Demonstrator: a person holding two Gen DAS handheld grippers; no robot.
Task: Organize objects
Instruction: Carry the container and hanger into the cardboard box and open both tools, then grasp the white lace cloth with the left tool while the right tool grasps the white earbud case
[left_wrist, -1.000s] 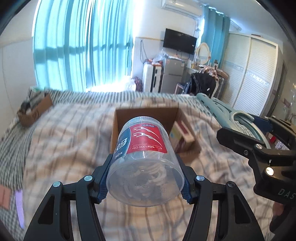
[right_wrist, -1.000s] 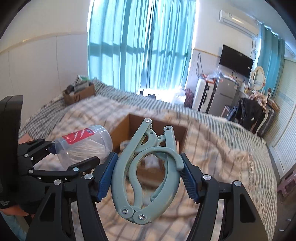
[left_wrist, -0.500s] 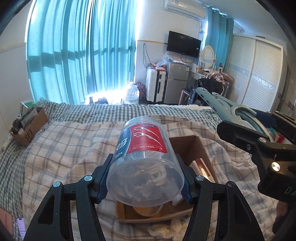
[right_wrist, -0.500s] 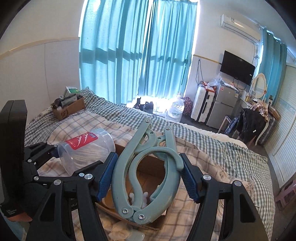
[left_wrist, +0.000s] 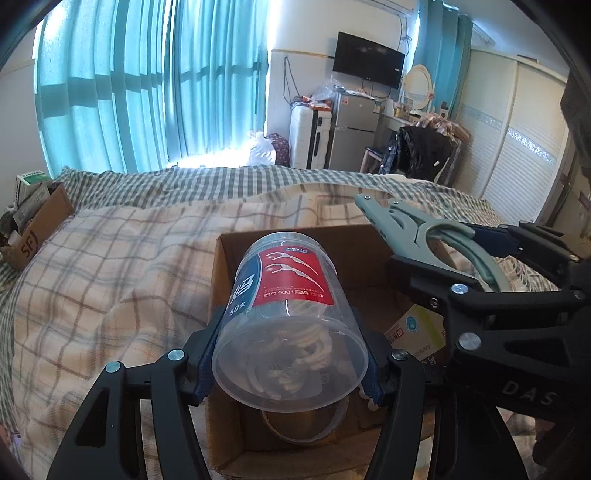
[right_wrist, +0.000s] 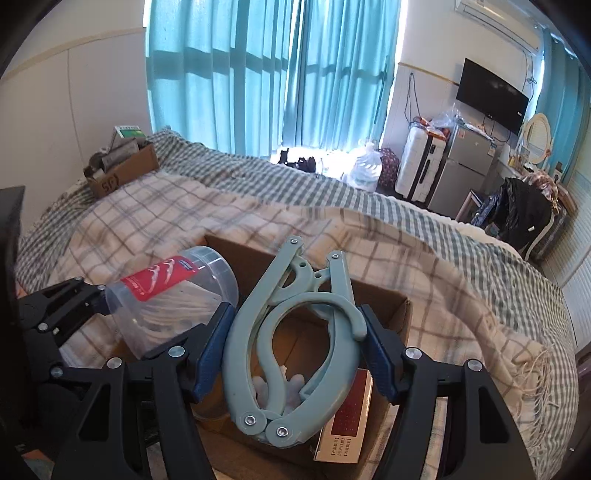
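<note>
My left gripper is shut on a clear plastic jar of floss picks with a red label, held on its side above an open cardboard box on the bed. My right gripper is shut on a folded pale green hanger, also above the box. The jar also shows in the right wrist view, to the left of the hanger. The hanger shows at the right of the left wrist view. The two grippers are side by side.
Inside the box lie a roll of tape, a small carton, a red and white carton and white bits. A second cardboard box of items stands at the bed's far left. A plaid blanket covers the bed.
Both grippers have moved down and closer over the open box, each still holding its object. The right gripper with the hanger now sits closer beside the left one.
</note>
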